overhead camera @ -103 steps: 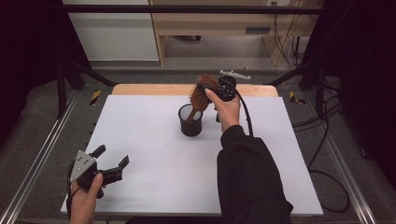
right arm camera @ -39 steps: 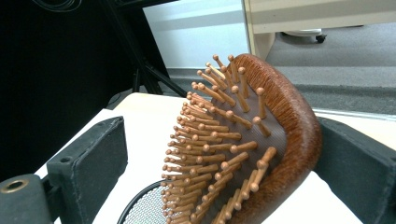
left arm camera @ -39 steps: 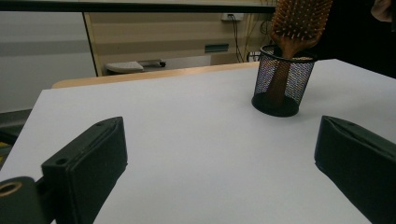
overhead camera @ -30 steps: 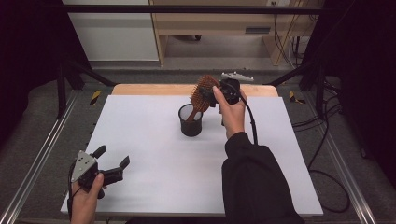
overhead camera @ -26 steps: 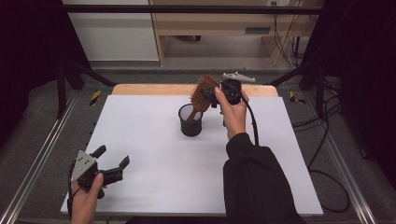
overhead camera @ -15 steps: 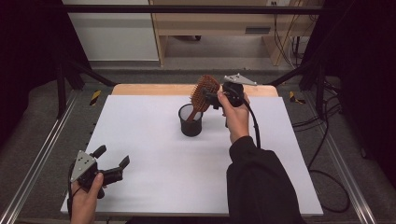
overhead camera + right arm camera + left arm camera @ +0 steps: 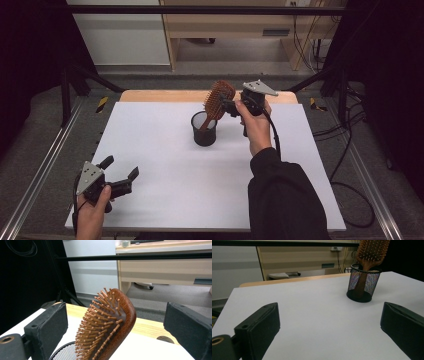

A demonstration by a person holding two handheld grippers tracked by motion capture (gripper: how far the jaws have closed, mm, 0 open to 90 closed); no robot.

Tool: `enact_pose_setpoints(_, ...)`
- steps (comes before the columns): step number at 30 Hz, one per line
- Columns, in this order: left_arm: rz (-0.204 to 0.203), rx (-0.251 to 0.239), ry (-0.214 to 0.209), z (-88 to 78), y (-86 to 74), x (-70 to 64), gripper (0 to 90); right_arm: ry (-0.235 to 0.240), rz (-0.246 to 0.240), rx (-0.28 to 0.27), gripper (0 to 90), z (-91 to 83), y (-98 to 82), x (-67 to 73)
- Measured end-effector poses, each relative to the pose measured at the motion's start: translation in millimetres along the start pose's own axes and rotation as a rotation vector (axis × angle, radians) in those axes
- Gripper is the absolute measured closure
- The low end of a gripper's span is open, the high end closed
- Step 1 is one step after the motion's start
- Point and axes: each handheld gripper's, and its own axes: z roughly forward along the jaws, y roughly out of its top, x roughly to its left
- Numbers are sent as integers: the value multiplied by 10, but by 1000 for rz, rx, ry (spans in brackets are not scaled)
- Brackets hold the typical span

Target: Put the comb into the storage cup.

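A brown wooden hairbrush (image 7: 219, 97) stands handle-down in a black mesh cup (image 7: 204, 131) at the table's far middle, its bristled head leaning up and to the right. My right gripper (image 7: 227, 106) is held just right of the brush head, open. In the right gripper view the brush head (image 7: 110, 325) rises between the wide-apart jaws without touching them, above the cup rim (image 7: 62, 352). My left gripper (image 7: 121, 167) rests open near the front left corner with nothing in it. It faces the cup (image 7: 362, 286) and the brush (image 7: 372, 251).
The white tabletop (image 7: 150, 130) has a wooden strip (image 7: 165, 95) along its far edge. Metal rails (image 7: 45, 165) run down both sides. A cable (image 7: 272, 135) trails from the right gripper over the person's dark sleeve (image 7: 280, 195).
The right hand and its gripper have shifted slightly to the right. The brush stays leaning in the cup. The left gripper has not moved.
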Motion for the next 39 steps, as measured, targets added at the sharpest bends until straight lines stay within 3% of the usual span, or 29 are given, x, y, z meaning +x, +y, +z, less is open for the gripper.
enact_pose_setpoints(13, 17, -6, 3, 12, -3, -42, 28, 14, -43, -81, 54, -70, 36, 66)
enact_pose_setpoints(17, 22, -9, 13, 14, -4, -33, 28, 24, -29, -114, 51, -100, 69, 59)
enact_pose_setpoints(22, 33, -20, 34, -9, -24, -23, 27, 49, -33, -109, 53, -105, 58, 22)
enact_pose_setpoints(25, 19, -31, 57, -30, -37, -17, 26, 69, -36, -107, 53, -137, 30, -5)
enact_pose_setpoints(29, 8, -52, 66, -55, -26, -26, 27, 76, -32, -108, 52, -247, -2, -44)
enact_pose_setpoints(39, 6, -34, 52, -64, -62, 0, 26, 48, -36, -128, 55, -557, 26, -112)
